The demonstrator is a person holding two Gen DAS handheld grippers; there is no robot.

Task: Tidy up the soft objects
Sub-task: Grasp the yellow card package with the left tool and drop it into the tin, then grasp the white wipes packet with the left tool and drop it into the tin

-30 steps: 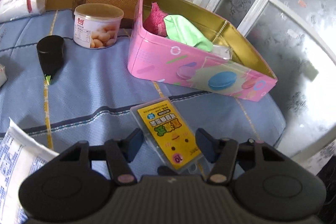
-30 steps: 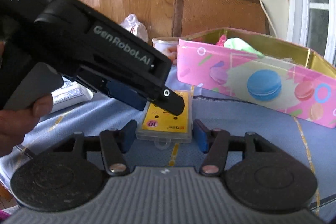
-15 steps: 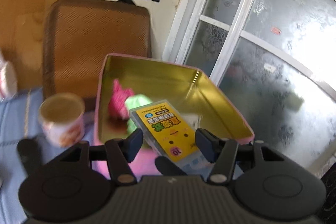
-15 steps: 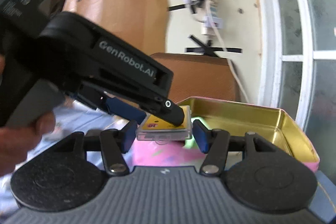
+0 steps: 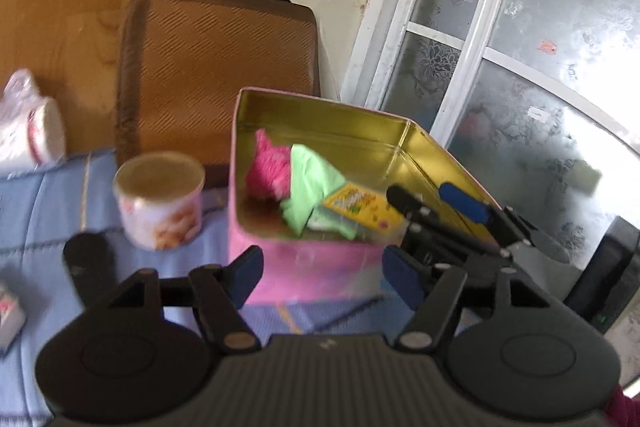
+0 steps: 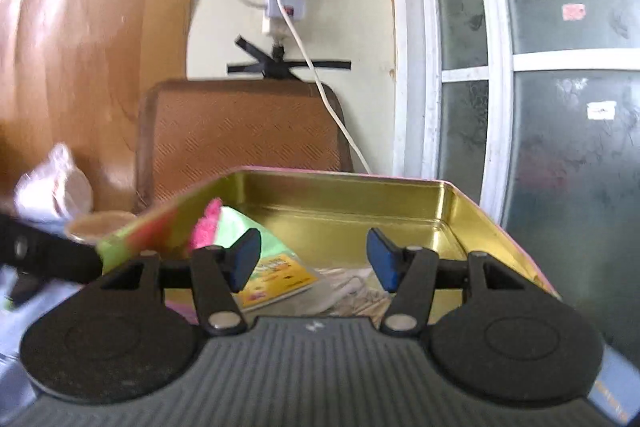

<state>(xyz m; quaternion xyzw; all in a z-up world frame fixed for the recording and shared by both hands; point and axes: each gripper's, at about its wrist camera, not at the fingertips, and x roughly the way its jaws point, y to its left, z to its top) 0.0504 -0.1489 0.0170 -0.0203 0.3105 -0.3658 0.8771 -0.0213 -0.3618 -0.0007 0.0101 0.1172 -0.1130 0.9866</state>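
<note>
Left wrist view: the left gripper (image 5: 322,273) hangs in front of the pink tin (image 5: 312,267), its jaws parted with nothing between them; they have just been opening. The tin stands on the counter (image 5: 52,207), which is covered by a blue quilted cloth, and its gold inside is open to view. In the tin lie a pink fuzzy cloth (image 5: 270,169), a light green cloth (image 5: 312,187) touching it, and a yellow card pack (image 5: 360,205) resting tilted against the green cloth. The right gripper (image 5: 436,201) shows at the tin's right wall, its fingers reaching over the rim just beside the card pack and not touching it. Left of the tin stands a round can (image 5: 160,205) with a snack picture, and near it a blurred black cap (image 5: 90,261). A white plastic-wrapped roll (image 5: 28,131) lies at the far left edge. Behind the counter is a brown chair back (image 5: 216,67).

Right wrist view: the right gripper (image 6: 312,257) has its jaws apart and empty, hovering over the tin (image 6: 460,203). Below them the card pack (image 6: 276,281) lies on the tin's floor beside the green cloth (image 6: 240,227) and the pink cloth (image 6: 208,223). Pale crumpled wrapping (image 6: 352,287) lies next to the pack.
</note>
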